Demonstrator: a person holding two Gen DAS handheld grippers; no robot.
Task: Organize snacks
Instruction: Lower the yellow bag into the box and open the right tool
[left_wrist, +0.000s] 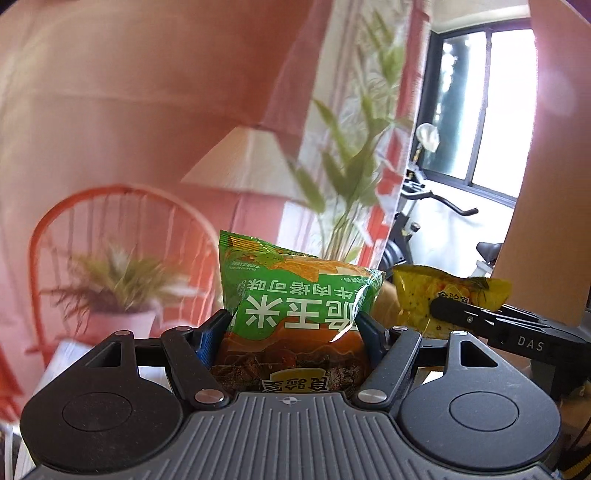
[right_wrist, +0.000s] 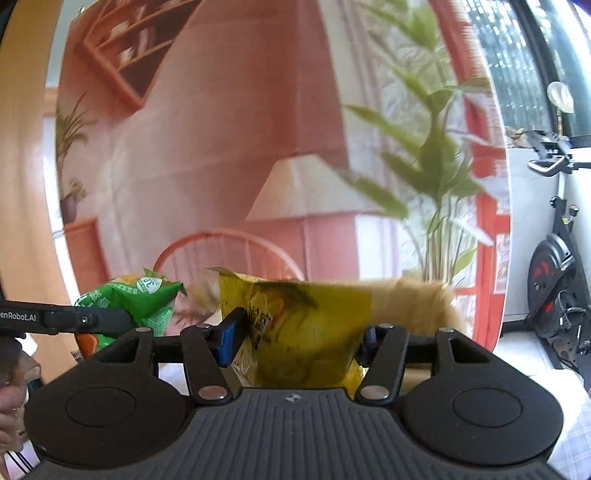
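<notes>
My left gripper (left_wrist: 291, 325) is shut on a green snack bag (left_wrist: 295, 295) with white Chinese print, held upright in the air. My right gripper (right_wrist: 299, 332) is shut on a yellow snack bag (right_wrist: 299, 332), also held up. In the left wrist view the yellow bag (left_wrist: 436, 295) and the right gripper's black finger (left_wrist: 480, 317) show at the right. In the right wrist view the green bag (right_wrist: 136, 302) and the left gripper's finger (right_wrist: 88, 318) show at the left. Both grippers are side by side, raised.
A pink printed backdrop (left_wrist: 129, 110) with a lamp, chair and plants fills the view ahead. An exercise bike (right_wrist: 554, 280) stands by a window (left_wrist: 480, 103) at the right. A furry tan object (right_wrist: 417, 306) sits behind the yellow bag.
</notes>
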